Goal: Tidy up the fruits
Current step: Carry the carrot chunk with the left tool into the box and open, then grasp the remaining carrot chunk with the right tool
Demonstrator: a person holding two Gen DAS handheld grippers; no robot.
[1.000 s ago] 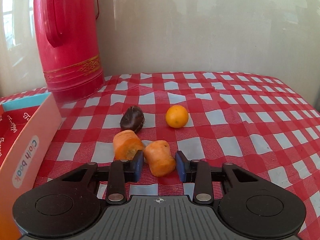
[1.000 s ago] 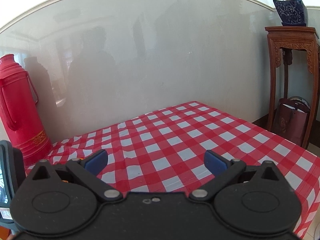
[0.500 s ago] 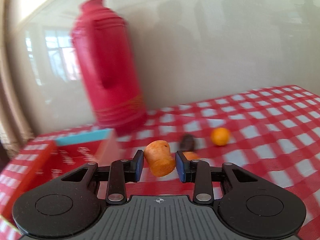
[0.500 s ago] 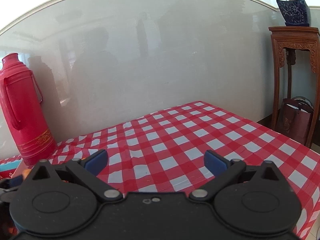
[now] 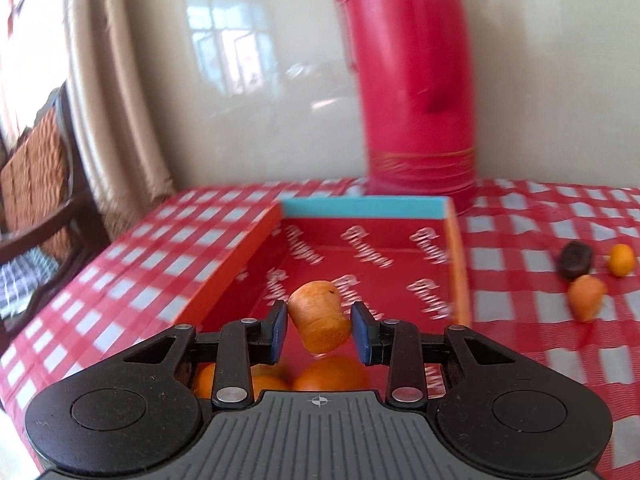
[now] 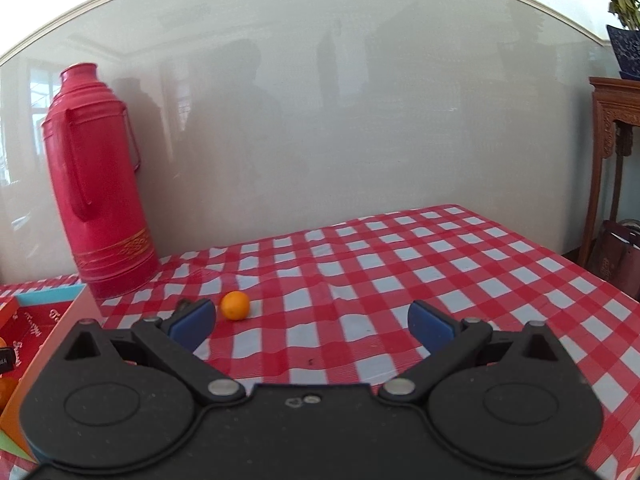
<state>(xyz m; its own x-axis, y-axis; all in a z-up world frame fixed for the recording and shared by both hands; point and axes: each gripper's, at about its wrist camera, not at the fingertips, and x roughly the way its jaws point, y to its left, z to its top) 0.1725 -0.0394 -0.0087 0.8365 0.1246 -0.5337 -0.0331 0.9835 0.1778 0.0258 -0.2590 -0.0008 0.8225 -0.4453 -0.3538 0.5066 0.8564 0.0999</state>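
Observation:
My left gripper [image 5: 319, 330] is shut on an orange carrot chunk [image 5: 320, 322] and holds it above the open red box [image 5: 456, 264]. Oranges [image 5: 332, 372] lie in the box under the gripper. On the cloth to the right lie a second carrot chunk [image 5: 586, 296], a dark fruit [image 5: 576, 260] and a small orange [image 5: 621, 259]. My right gripper [image 6: 312, 320] is open and empty above the table; the small orange [image 6: 235, 305] lies just beyond its left finger.
A tall red thermos [image 5: 412, 92] stands behind the box against the wall; it also shows in the right wrist view [image 6: 100, 180]. A wooden chair [image 5: 36, 200] is off the table's left edge. A wooden stand [image 6: 612, 152] is at the far right.
My left gripper has lifted the carrot chunk off the cloth and swung left over the box. The right gripper has turned left, bringing the thermos and small orange into view.

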